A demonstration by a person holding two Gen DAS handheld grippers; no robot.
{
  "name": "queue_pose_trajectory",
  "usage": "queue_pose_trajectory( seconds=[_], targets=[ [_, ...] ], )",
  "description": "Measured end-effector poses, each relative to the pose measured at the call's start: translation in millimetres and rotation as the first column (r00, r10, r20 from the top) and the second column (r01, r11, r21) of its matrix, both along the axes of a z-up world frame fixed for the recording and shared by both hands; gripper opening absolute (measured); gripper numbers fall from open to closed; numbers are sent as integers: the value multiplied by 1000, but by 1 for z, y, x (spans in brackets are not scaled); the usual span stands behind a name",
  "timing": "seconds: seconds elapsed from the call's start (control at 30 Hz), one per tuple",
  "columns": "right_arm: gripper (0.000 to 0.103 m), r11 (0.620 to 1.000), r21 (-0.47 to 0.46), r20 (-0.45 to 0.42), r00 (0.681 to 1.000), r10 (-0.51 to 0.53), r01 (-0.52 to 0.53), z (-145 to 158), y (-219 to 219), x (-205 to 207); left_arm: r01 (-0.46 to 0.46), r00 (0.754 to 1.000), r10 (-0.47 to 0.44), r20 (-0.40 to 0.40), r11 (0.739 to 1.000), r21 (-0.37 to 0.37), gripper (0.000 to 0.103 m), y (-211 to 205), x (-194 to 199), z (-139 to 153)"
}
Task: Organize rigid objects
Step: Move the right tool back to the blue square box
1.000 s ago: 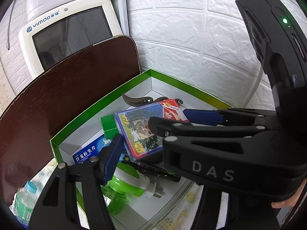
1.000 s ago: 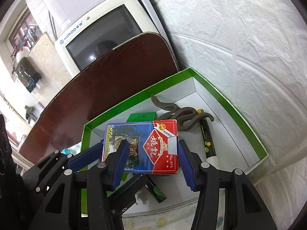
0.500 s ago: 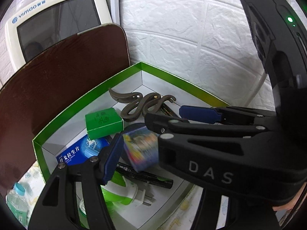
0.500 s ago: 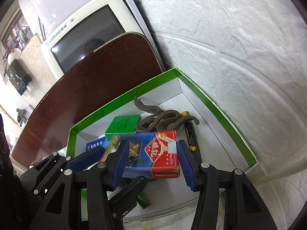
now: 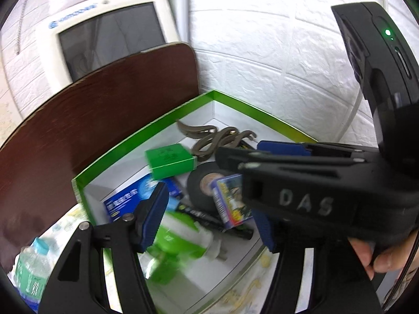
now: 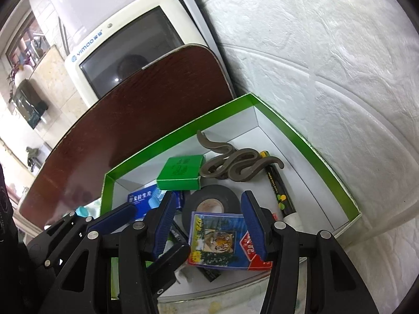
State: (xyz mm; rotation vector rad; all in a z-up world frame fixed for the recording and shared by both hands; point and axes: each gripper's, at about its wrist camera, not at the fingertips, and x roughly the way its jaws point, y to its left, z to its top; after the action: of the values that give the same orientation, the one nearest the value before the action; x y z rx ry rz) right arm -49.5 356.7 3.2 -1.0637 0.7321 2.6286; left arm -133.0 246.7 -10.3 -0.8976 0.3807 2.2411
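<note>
The box is made of card, printed glossy green outside and left matt white inside. A dark board with a smooth, polished wood-grain finish is stood behind it. The wall is covered in white embossed panels of rough, stone-like texture. The screen is framed in smooth cream plastic, its dark glass being reflective. The tape is seen as matt black, wound on a brown card core. The card pack is finished in glossy printed paper, as is the green carton. The hooks look like matt brown plastic. The pads are ribbed blue, set on matt black plastic with bright metal pins.
</note>
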Motion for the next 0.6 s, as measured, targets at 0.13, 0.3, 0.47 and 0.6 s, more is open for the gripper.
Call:
queue_pose_trajectory(
  seconds=[0.13, 0.3, 0.47, 0.6],
  targets=[
    [55, 1000, 8, -15, 1000, 26, -26, 10, -14, 0, -52, 998, 52, -21, 999, 11, 62, -31, 5, 8],
    [54, 996, 33, -30, 996, 87, -86, 23, -46, -5, -139, 990, 140, -32, 990, 35, 63, -80, 8, 16],
    [54, 985, 45, -19, 985, 169, -168, 27, -86, -17, -250, 967, 252, -36, 967, 57, 64, -139, 12, 18],
    [54, 967, 53, 0, 968, 250, -250, 27, -126, -29, -352, 935, 355, -23, 932, 87, 64, -194, 17, 16]
  ],
)
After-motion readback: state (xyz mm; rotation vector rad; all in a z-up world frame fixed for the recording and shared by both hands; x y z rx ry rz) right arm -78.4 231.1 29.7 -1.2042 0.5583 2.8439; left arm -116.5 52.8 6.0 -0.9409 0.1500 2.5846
